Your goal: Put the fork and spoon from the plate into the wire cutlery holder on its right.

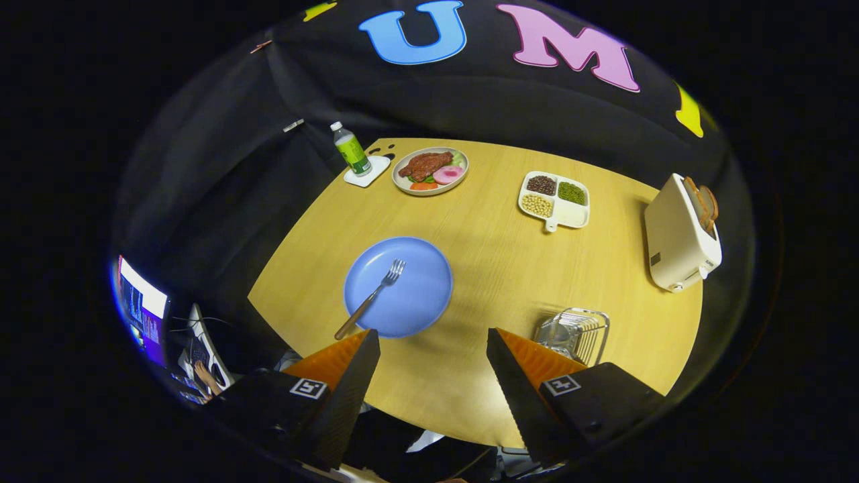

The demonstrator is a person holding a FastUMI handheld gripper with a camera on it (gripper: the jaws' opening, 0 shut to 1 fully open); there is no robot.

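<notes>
Between the gripper's (pixel 433 339) two fingers lies nothing but bare wooden table (pixel 510 268); they stand wide apart and hold nothing, hovering above the near part of the tabletop. Just ahead of the left finger sits the blue plate (pixel 416 298), and on it the fork (pixel 371 298), the plate's near rim almost meeting that fingertip. The fork's long axis runs on a slant: its wooden handle end hangs over the plate's near-left rim, closest to the left finger, while the tines point away and to the right, toward the plate's middle. No spoon can be made out on the plate. Just beyond the right finger, partly hidden behind it, stands the wire cutlery holder (pixel 578 332), with something shiny inside that I cannot identify. My judgement: the coming move is forward and leftward, with the fingers turned to straddle the slanted handle across its width.
</notes>
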